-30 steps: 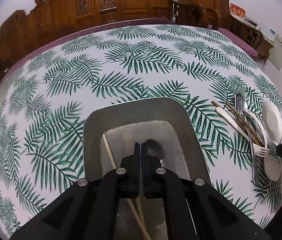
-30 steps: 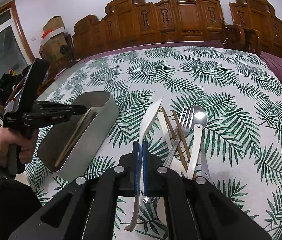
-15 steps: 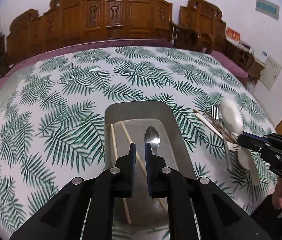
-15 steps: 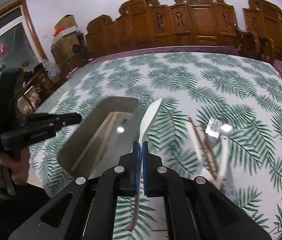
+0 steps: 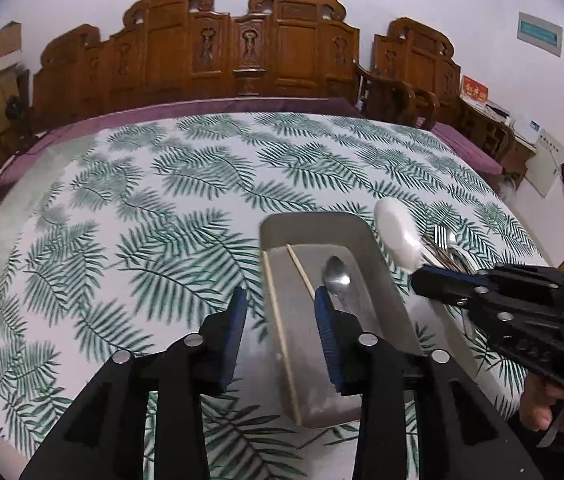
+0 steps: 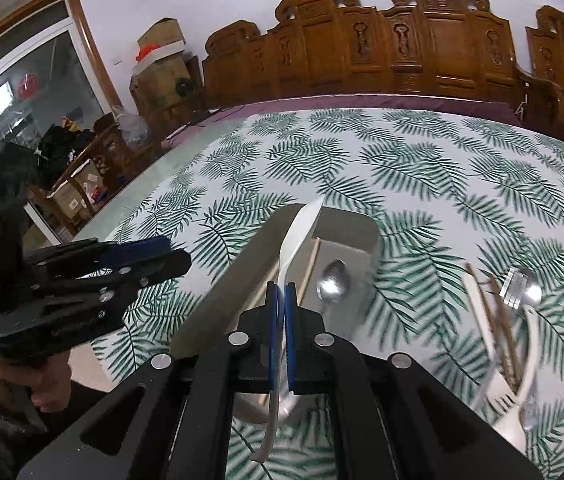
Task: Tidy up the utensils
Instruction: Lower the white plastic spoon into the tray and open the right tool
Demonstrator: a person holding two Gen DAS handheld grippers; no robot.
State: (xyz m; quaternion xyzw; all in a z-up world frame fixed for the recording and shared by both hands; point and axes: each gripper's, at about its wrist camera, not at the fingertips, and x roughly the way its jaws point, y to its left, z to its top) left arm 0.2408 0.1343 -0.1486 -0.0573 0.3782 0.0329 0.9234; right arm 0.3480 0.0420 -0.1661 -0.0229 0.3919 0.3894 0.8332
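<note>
A grey metal tray (image 5: 386,276) (image 6: 225,288) sits on the leaf-print table and holds a metal spoon (image 5: 337,276) (image 6: 333,280) and light chopsticks (image 5: 279,320). My right gripper (image 6: 282,292) is shut on a white plastic spoon (image 6: 300,232), held over the tray's near rim; the spoon also shows in the left wrist view (image 5: 397,236). My left gripper (image 5: 279,300) is open and empty, its fingers straddling the tray's left wall. The right gripper shows in the left wrist view (image 5: 422,278), the left gripper in the right wrist view (image 6: 177,258).
A pile of utensils lies on the table right of the tray: a white fork (image 6: 500,396), brown chopsticks (image 6: 502,320), a metal spoon (image 6: 530,292) and a metal fork (image 5: 442,236). Carved wooden chairs (image 5: 241,52) stand behind the table. The tablecloth (image 5: 161,208) spreads to the left.
My left gripper has opened and drawn back from the tray, leaving the metal spoon in it. My right gripper has lifted the white spoon from the pile and carried it left over the tray.
</note>
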